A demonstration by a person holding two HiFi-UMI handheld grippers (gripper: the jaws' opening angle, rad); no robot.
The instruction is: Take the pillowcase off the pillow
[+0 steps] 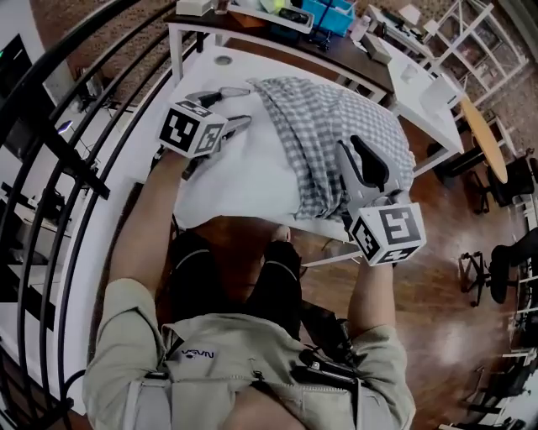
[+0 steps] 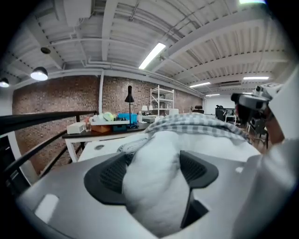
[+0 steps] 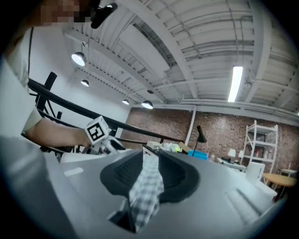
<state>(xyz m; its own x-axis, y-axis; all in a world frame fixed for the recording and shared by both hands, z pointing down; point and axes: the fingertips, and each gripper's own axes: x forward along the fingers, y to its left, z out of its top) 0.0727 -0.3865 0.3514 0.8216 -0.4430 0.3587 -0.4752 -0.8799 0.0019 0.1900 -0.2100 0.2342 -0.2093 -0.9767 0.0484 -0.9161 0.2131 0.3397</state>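
Observation:
A white pillow [image 1: 239, 172] lies on the white table [image 1: 206, 67]; a grey checked pillowcase [image 1: 324, 126] covers its right half. My left gripper [image 1: 233, 109] is at the pillow's bare far-left corner, its jaws spread wide. In the left gripper view the white pillow [image 2: 154, 196] bulges up between the open pads of the left gripper [image 2: 153, 156], with the pillowcase [image 2: 201, 122] beyond. My right gripper [image 1: 363, 164] is at the near right edge. In the right gripper view that gripper [image 3: 150, 158] is shut on a strip of checked pillowcase [image 3: 145, 193].
A black railing [image 1: 76, 168] curves along the left. Behind the table stands a dark desk with blue bins [image 1: 329, 13]. More white tables [image 1: 420, 80] and a shelf rack [image 1: 471, 34] are at the right, with black chairs [image 1: 504, 260] on the wooden floor.

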